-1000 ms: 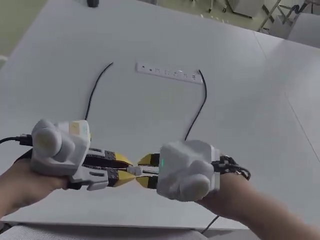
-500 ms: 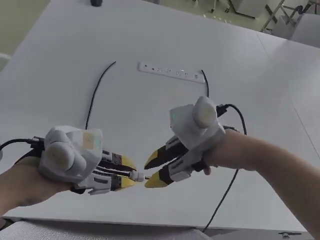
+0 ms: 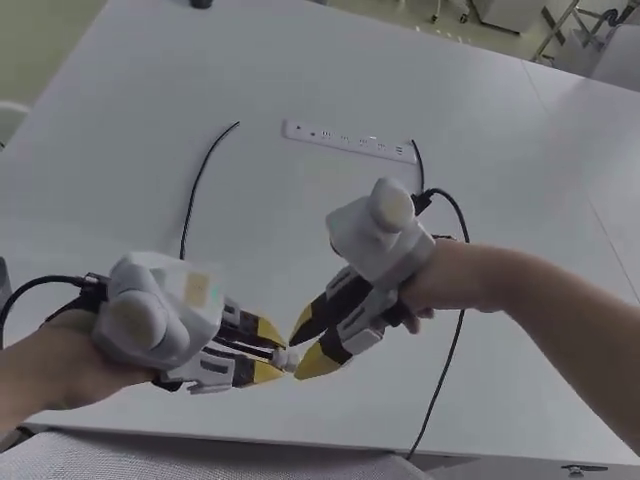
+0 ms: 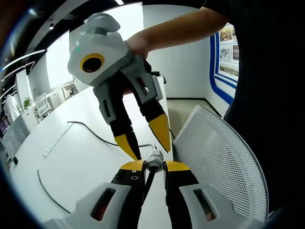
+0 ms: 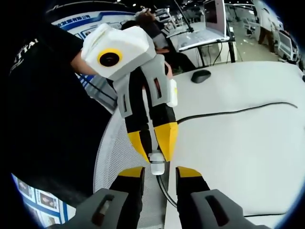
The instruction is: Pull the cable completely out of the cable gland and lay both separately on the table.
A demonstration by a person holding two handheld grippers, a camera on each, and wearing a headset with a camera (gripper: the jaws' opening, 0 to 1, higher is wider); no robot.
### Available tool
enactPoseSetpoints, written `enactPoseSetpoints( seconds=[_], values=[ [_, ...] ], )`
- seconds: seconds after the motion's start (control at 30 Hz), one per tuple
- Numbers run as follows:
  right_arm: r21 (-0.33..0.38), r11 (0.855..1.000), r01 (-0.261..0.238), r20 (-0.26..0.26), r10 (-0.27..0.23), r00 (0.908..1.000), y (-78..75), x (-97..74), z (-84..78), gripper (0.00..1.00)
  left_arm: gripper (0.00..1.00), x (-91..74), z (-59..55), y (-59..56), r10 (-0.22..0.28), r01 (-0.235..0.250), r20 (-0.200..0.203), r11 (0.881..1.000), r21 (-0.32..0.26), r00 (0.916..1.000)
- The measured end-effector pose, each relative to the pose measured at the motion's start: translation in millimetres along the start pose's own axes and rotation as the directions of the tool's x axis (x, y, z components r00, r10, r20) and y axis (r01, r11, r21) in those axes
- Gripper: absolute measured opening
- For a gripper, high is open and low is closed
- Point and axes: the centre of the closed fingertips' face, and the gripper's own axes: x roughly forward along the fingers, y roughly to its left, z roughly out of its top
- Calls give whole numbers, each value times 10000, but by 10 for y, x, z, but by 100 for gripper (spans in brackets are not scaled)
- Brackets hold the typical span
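My left gripper (image 3: pixel 272 352) is shut on a small white cable gland (image 3: pixel 286 357) low over the table's near edge. The gland (image 4: pixel 154 161) sits between its yellow tips, and a black cable (image 4: pixel 148 182) runs back from it between the jaws. My right gripper (image 3: pixel 306 346) slants down from the right. It is open, with one tip above the gland and one below. In the right gripper view the gland (image 5: pixel 156 163) is just ahead of the spread jaws and the cable (image 5: pixel 165 189) passes between them. Another stretch of black cable (image 3: pixel 196 186) lies on the table.
A white power strip (image 3: pixel 350 143) lies at the back of the white table (image 3: pixel 300 230), and a black cord (image 3: pixel 448 345) trails from it over the near edge. A white mesh chair (image 4: pixel 224 157) is close below. A dark mouse (image 5: pixel 200 75) sits far off.
My right gripper has swung up from level and now slants down at the gland with its jaws apart. The left gripper still holds the gland in about the same place.
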Motion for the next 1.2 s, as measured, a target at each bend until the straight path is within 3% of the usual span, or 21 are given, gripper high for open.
enactPoseSetpoints(
  seconds=[0.27, 0.43, 0.6, 0.73, 0.8, 0.83, 0.9, 1.0, 1.03, 1.07, 1.1, 1.13, 1.17, 1.2],
  values=[
    [151, 9996, -250, -76, 251, 9997, 27, 29, -26, 10, 15, 33, 8, 0, 9, -9, -33, 10000, 1, 10000],
    [53, 9998, -193, -37, 193, 9998, 27, 44, -33, 8, 15, 35, 17, 16, 63, -63, 38, 9999, -94, 10000],
    [-244, 9983, 536, -27, -537, 9986, -10, 51, -14, 7, 15, 27, -8, 50, 170, -167, 76, 9992, -365, 9998],
    [-697, 9870, 1450, -177, -1466, 9890, -50, 64, -7, 7, 15, 23, -28, 64, 237, -231, 100, 9983, -537, 9997],
    [-1232, 9707, 2065, -232, -2108, 9773, -90, 81, -9, 7, 15, 28, -59, 79, 311, -309, 13, 9972, -681, 9995],
    [-1452, 9551, 2584, -265, -2649, 9639, -120, 81, -6, 7, 15, 30, -75, 91, 368, -369, -22, 9959, -829, 9993],
    [-1988, 9317, 3041, -320, -3163, 9481, -116, 83, 1, 7, 15, 22, -83, 119, 458, -450, 44, 9930, -1095, 9989],
    [-2593, 8737, 4116, -120, -4290, 9032, -134, 49, 33, 7, 15, -2, -73, 153, 604, -535, 312, 9810, -1864, 9977],
    [-2811, 8577, 4305, -47, -4499, 8931, -135, 46, 38, 7, 15, -7, -69, 147, 536, -436, 408, 9756, -2153, 9977],
    [-3106, 8257, 4709, 100, -4926, 8702, -149, 29, 49, 7, 15, -12, -66, 162, 559, -435, 480, 9727, -2280, 9973],
    [-3275, 8048, 4950, 194, -5180, 8551, -156, 12, 56, 7, 15, -18, -67, 187, 638, -487, 534, 9677, -2474, 9965],
    [-3503, 7741, 5273, 271, -5544, 8318, -163, -1, 55, 7, 15, -19, -55, 191, 648, -451, 633, 9607, -2740, 9959],
    [-3587, 7613, 5402, 320, -5683, 8222, -168, -9, 61, 7, 15, -27, -52, 211, 696, -459, 672, 9512, -3051, 9953],
    [-3839, 7334, 5610, 443, -5922, 8045, -172, -20, 76, 7, 15, -35, -42, 234, 744, -468, 775, 9491, -3113, 9942]
  ],
)
